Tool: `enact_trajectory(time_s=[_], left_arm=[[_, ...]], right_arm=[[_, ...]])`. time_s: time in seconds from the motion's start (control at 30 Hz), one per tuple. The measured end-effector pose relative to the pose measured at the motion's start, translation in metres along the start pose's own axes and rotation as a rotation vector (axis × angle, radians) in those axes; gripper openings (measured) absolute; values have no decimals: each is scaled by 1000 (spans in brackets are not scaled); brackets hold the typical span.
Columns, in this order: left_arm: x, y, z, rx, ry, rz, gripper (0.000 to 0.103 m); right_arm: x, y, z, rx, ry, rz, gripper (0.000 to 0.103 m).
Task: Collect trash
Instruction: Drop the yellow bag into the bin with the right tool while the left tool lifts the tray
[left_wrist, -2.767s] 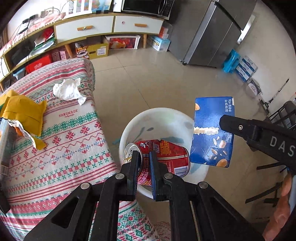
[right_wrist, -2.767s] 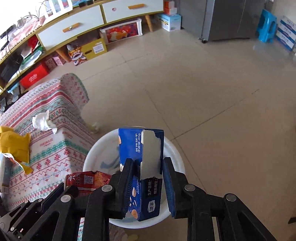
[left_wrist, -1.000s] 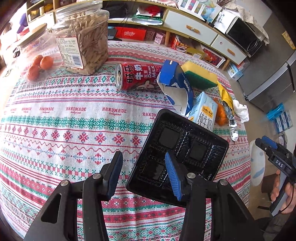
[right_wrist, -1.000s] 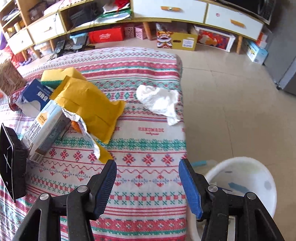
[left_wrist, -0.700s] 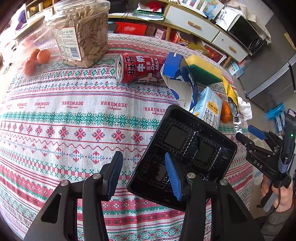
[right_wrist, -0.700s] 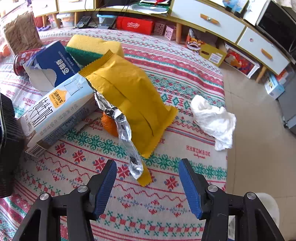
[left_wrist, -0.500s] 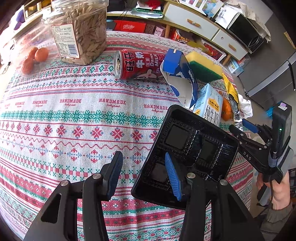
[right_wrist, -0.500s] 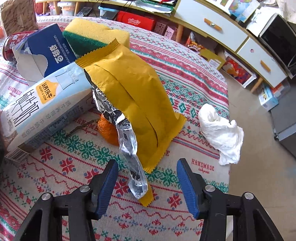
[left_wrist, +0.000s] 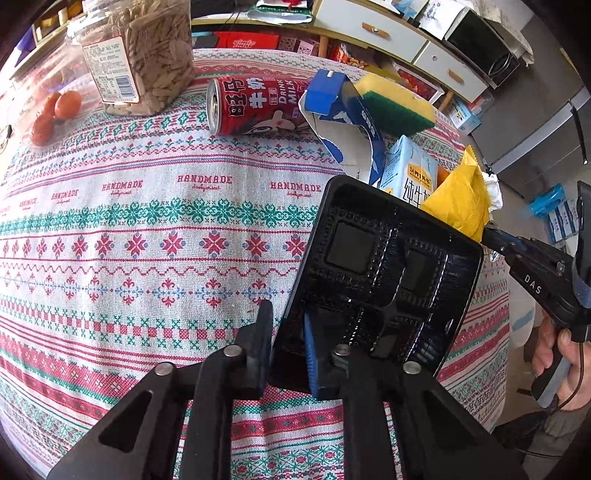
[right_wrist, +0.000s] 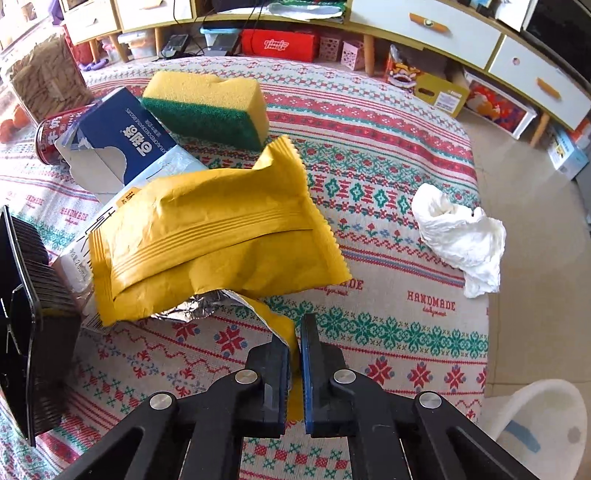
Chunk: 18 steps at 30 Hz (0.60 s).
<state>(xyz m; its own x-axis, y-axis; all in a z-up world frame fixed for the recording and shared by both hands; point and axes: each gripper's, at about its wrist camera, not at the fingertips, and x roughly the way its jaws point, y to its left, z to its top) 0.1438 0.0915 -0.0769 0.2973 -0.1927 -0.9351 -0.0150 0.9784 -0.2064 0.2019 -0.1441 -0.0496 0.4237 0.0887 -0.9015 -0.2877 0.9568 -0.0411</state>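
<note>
My left gripper (left_wrist: 286, 332) is shut on the near rim of a black plastic tray (left_wrist: 380, 280), which tilts up off the patterned tablecloth (left_wrist: 147, 229). My right gripper (right_wrist: 294, 350) is shut on the torn corner of a yellow snack wrapper (right_wrist: 207, 236) with a foil lining; it also shows in the left wrist view (left_wrist: 458, 199). Other trash lies on the table: a red milk can (left_wrist: 255, 107), a torn blue box (right_wrist: 118, 144), a milk carton (left_wrist: 410, 177) and a crumpled white tissue (right_wrist: 458, 232). The white bin (right_wrist: 539, 424) stands on the floor at lower right.
A yellow-green sponge (right_wrist: 210, 103), a jar of seeds (left_wrist: 136, 55) and small oranges (left_wrist: 55, 114) are at the table's far side. Low cabinets (right_wrist: 443, 29) and boxes line the wall. The table edge drops to tiled floor (right_wrist: 535, 258) on the right.
Both grippers have closed: the left on the black tray's rim, the right on the yellow wrapper's corner after moving in toward it. The tray now tilts up.
</note>
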Motion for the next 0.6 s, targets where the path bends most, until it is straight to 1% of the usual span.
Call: enact_trajectory(time_s=[0.13, 0.23, 0.4, 0.6], left_arm=[[-3, -7, -3, 5, -16, 9, 4], [-15, -6, -4, -3, -39, -6, 4], [-31, -5, -2, -18, -69, -27, 4], [-53, 3, -10, -10, -99, -39, 4]], right_arm=[[-13, -7, -3, 56, -10, 52, 3], [-27, -11, -6, 99, -25, 104, 3], [-41, -14, -12, 127, -41, 128, 3], [-62, -25, -17, 184, -66, 189, 3]])
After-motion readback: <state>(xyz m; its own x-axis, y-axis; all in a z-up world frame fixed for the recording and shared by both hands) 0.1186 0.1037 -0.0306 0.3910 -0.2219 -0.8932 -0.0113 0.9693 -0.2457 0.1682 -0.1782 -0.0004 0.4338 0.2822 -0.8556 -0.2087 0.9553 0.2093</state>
